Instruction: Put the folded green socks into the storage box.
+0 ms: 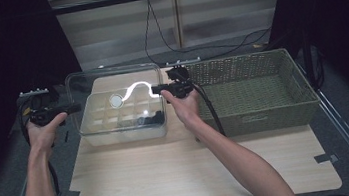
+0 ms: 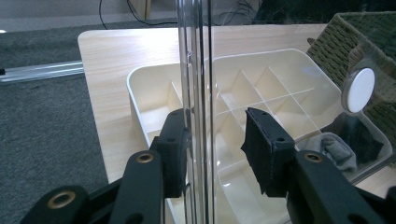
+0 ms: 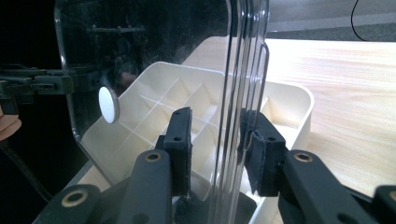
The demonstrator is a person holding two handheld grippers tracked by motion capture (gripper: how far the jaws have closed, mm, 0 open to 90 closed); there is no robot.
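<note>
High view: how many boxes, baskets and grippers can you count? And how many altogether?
Divided box with clear lid: 1
Woven basket: 1
Grippers: 2, the left gripper and the right gripper
Total: 4

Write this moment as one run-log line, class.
clear plastic lid: upright over white divided plastic box | left claw: open, astride lid edge | right claw: astride opposite edge, grip unclear

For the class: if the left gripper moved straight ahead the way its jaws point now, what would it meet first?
Most likely the clear lid: its edge already stands between the jaws of the left gripper, so their throat would soon reach it. Beyond lies the divided white box, though depth is uncertain.
</note>
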